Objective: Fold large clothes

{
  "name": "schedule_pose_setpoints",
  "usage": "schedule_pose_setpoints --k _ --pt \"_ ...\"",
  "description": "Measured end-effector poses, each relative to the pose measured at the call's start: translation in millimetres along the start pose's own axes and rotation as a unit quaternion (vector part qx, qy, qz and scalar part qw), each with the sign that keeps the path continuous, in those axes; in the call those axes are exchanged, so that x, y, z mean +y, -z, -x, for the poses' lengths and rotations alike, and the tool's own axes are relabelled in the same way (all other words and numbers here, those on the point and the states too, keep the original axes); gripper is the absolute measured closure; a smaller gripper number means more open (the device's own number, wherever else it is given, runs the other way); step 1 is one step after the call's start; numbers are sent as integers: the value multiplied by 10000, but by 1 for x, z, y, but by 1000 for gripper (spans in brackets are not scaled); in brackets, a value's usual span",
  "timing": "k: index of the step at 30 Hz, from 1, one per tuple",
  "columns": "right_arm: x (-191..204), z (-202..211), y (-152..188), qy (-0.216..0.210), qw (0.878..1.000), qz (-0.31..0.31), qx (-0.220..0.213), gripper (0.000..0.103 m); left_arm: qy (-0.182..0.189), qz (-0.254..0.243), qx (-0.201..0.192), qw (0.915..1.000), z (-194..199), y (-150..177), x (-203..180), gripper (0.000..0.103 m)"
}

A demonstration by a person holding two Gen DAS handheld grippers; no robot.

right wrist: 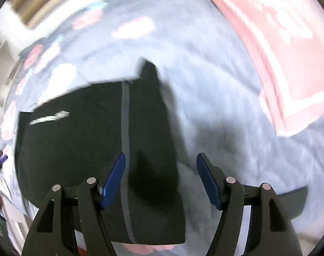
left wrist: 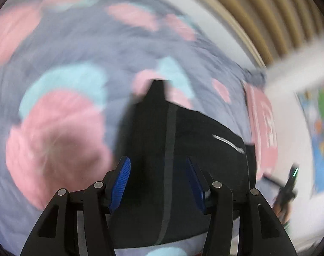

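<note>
A black garment (left wrist: 183, 170) with a grey stripe and a small silver logo lies folded on a grey bedspread with pink and blue flowers (left wrist: 66, 53). My left gripper (left wrist: 158, 168) is open above the garment, jaws on either side of the grey stripe, holding nothing. In the right wrist view the same garment (right wrist: 87, 149) lies at lower left. My right gripper (right wrist: 161, 164) is open over the garment's right edge and is empty. Both views are motion-blurred.
A pink cloth with white lettering (right wrist: 279, 53) lies on the bed to the right of the garment; it also shows in the left wrist view (left wrist: 262, 128). A slatted wooden headboard (left wrist: 268, 10) and a colourful wall poster (left wrist: 321, 138) stand beyond the bed.
</note>
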State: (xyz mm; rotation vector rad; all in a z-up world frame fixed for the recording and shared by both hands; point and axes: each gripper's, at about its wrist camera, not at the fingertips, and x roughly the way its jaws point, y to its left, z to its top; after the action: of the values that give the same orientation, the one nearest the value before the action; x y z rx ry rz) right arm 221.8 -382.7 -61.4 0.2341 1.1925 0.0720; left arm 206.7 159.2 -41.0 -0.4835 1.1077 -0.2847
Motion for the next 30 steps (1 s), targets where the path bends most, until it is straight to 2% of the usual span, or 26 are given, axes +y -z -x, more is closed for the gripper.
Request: schedule_pose_setpoints --k 4,6,8,10,12,14,17,22,25,28,30 --pt "48 -5 8 -578 9980 235 130 26 241 -800 338 9959 -34 14 -62 47" --pt "92 -28 13 -352 9972 561 334 26 -56 -1219 570 9909 -68 32 -88 47" --pt "109 -50 22 -63 9952 797 561 26 -403 -1437 875 9849 -100 44 -109 47" --pt "104 -66 42 61 9930 923 737 26 -708 -1437 1168 9802 -125 68 -105 47" --pt "106 -93 58 288 9894 999 1014 26 -1068 -1337 1252 9773 -152 78 -96 47" --pt "109 -105 61 443 9887 993 1030 26 -1090 -1149 1258 9793 -156 77 -92 47" --pt "108 -103 57 408 9893 885 1084 26 -1025 -932 1325 9815 -150 67 -89 47" --pt "107 -67 45 315 9931 771 826 26 -1190 -1168 874 9821 -109 58 -105 47" --pt "110 -32 32 291 9957 736 478 26 -1512 -1494 417 9763 -73 46 -123 47" --pt "120 8 16 251 9971 708 150 26 -1990 -1897 -33 9615 -40 22 -151 47" --pt "137 33 -1 309 9970 708 -51 26 -2295 -2132 -474 9485 -11 13 -173 47"
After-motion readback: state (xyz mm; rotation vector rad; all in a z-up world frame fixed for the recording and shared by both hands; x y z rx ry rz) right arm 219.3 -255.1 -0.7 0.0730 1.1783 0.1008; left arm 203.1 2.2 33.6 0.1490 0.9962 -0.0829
